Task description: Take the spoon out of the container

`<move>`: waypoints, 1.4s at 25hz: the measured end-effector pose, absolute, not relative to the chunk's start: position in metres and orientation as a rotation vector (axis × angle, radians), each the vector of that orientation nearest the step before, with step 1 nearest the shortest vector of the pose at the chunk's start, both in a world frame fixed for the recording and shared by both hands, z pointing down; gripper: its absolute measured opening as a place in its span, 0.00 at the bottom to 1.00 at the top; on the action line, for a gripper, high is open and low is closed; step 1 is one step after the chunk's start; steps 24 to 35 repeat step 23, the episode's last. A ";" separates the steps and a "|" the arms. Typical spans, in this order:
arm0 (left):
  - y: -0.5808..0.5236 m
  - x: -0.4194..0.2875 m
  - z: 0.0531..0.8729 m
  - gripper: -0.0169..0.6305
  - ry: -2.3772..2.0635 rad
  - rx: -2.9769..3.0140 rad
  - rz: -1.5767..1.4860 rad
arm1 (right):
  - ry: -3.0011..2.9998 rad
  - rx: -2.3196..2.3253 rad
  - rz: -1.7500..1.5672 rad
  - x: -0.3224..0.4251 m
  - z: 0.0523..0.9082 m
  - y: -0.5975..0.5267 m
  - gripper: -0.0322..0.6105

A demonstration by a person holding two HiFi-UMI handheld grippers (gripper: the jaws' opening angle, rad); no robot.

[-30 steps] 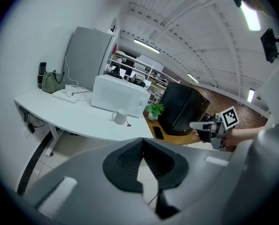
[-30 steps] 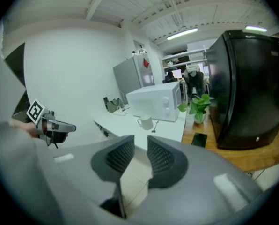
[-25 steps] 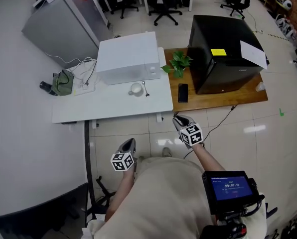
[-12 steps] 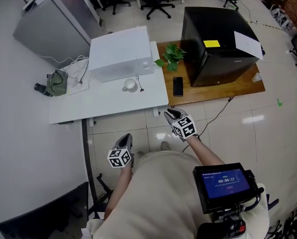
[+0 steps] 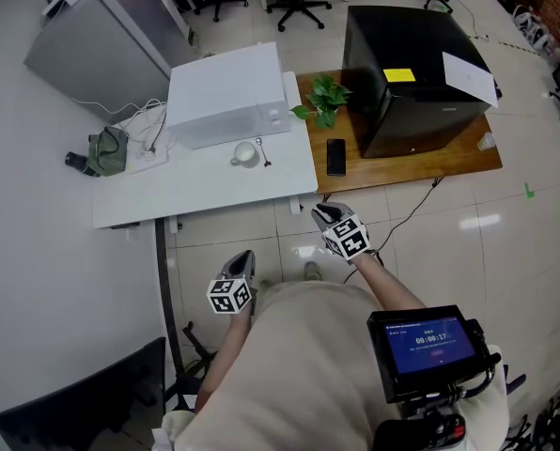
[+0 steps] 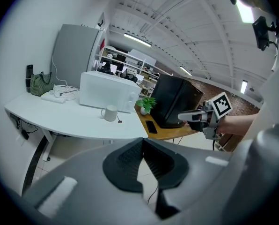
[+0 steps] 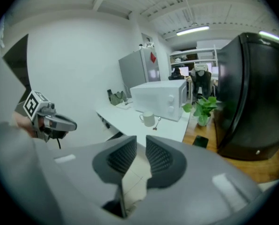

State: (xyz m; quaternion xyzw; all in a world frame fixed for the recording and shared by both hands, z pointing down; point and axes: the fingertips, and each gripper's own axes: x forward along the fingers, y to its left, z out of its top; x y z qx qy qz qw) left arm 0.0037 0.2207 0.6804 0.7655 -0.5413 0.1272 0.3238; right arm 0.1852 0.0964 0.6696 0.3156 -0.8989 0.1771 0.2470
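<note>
Saw spoon (image 5: pixel 265 156) lying on white table (image 5: pixel 195 191), upper centre of head view, just right of mug (image 5: pixel 245 155) and seemingly outside it. Judged it already out as task wants. Left gripper (image 6: pixel 142 141) jaws together, empty. Right gripper (image 7: pixel 141 138) jaws slightly apart, empty. Both well apart from table.

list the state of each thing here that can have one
left tongs: shut, nothing between them
right tongs: slightly open, empty
mug: upright on the white table
spoon: lying on the white table beside the mug, not in it
microwave: door shut
phone: flat on the wooden table, screen dark
</note>
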 end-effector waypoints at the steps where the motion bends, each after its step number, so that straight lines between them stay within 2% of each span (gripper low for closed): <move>1: 0.221 0.006 0.680 0.03 -1.418 2.010 0.336 | -2.443 0.857 0.471 0.187 0.671 0.098 0.14; 35: 0.223 0.039 0.656 0.03 -1.287 2.098 0.277 | -2.497 0.933 0.537 0.218 0.651 0.113 0.12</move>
